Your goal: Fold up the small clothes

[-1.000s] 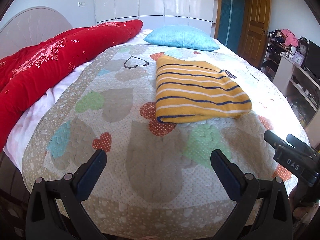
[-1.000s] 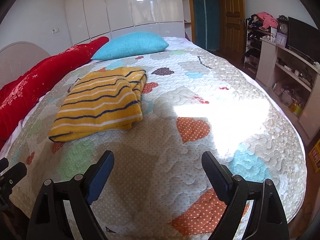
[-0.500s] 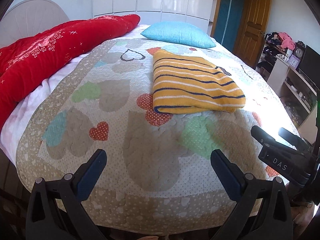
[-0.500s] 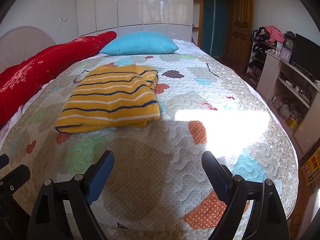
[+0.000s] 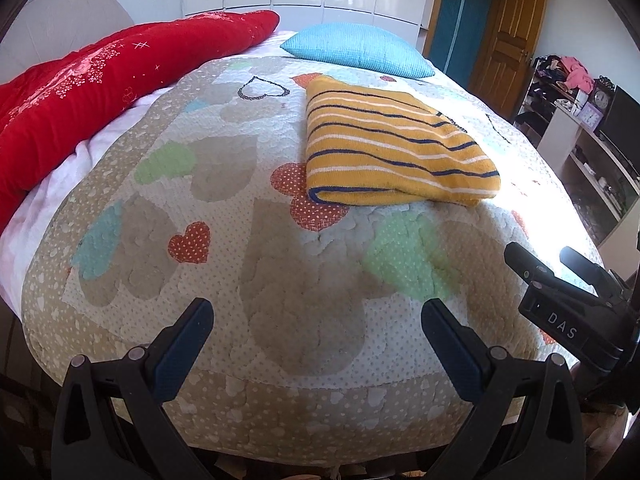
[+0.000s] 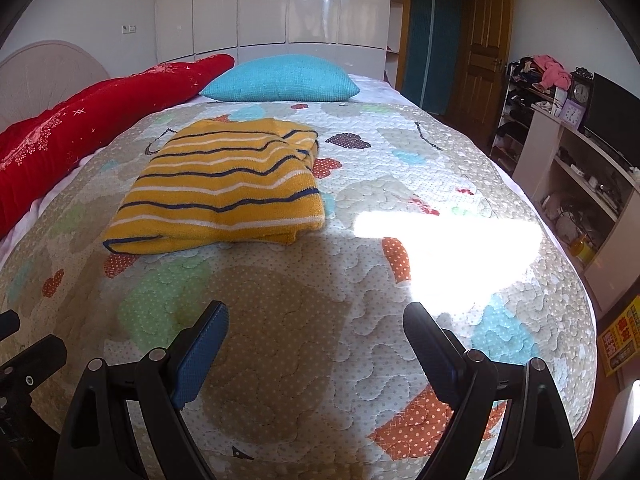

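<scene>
The sweater (image 5: 394,152), yellow with navy and white stripes, lies folded flat on the quilt (image 5: 280,280) near the middle of the bed, short of the blue pillow (image 5: 356,50) at the far end. The left gripper (image 5: 316,320) and right gripper (image 6: 316,326) both hover over the near edge, jaws spread wide, holding nothing. A red duvet (image 5: 100,84) lines the left edge.

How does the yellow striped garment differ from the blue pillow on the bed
The yellow striped garment is folded flat, with navy and white stripes; the blue pillow is plump and plain turquoise. The garment lies mid-quilt, nearer the open grippers; the pillow sits beyond it, farther up the bed. Both rest untouched on the bed.
</scene>
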The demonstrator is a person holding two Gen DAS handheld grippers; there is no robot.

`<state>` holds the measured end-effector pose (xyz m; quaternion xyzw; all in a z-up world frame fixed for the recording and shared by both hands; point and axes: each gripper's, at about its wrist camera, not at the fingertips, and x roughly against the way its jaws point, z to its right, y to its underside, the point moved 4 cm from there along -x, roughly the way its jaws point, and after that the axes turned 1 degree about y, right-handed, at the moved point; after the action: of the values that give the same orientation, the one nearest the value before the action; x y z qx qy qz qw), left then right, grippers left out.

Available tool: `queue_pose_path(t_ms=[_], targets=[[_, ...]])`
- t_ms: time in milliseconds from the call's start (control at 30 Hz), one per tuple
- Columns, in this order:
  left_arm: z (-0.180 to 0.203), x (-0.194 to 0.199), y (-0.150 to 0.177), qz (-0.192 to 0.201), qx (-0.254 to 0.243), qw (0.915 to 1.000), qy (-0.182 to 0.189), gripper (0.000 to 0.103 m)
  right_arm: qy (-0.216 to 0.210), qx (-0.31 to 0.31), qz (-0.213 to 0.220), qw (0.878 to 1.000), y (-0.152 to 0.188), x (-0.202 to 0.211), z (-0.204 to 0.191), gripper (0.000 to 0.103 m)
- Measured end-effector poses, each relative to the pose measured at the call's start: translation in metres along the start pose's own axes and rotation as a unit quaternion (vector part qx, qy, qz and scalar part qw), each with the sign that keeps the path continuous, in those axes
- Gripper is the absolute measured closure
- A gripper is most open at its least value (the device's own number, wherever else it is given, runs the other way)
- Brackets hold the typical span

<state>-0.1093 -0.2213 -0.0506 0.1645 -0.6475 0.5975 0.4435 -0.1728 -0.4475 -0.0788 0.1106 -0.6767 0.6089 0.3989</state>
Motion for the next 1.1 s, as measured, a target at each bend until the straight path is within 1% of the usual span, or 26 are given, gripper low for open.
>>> queue_pose_path(t_ms=[133, 267, 500, 633, 767, 1100], targets=[[0.002, -0.002, 0.001, -0.004, -0.004, 1.0, -0.005, 0.0, 0.008, 0.007, 0.001, 1.0, 0.002, -0.002, -0.001, 0.011], [0.002, -0.005, 0.003, -0.007, -0.011, 0.9997, -0.022, 0.0, 0.013, 0.013, -0.001, 1.0, 0.004, -0.004, -0.001, 0.011], [0.003, -0.009, 0.006, -0.019, -0.014, 0.9994, -0.023, 0.0, 0.017, 0.015, -0.001, 1.0, 0.006, -0.004, -0.001, 0.011], [0.003, -0.013, 0.008, -0.03, -0.016, 0.9989, -0.031, 0.0, 0.023, 0.023, 0.0, 0.999, 0.007, -0.004, -0.002, 0.011], [0.0, -0.018, 0.011, -0.043, -0.012, 0.9984, -0.035, 0.0, 0.026, 0.028, -0.005, 0.999, 0.009, -0.007, -0.004, 0.011], [-0.002, -0.027, 0.016, -0.06, -0.014, 0.9973, -0.04, 0.0, 0.029, 0.027, -0.01, 0.999, 0.011, -0.012, -0.002, 0.011]])
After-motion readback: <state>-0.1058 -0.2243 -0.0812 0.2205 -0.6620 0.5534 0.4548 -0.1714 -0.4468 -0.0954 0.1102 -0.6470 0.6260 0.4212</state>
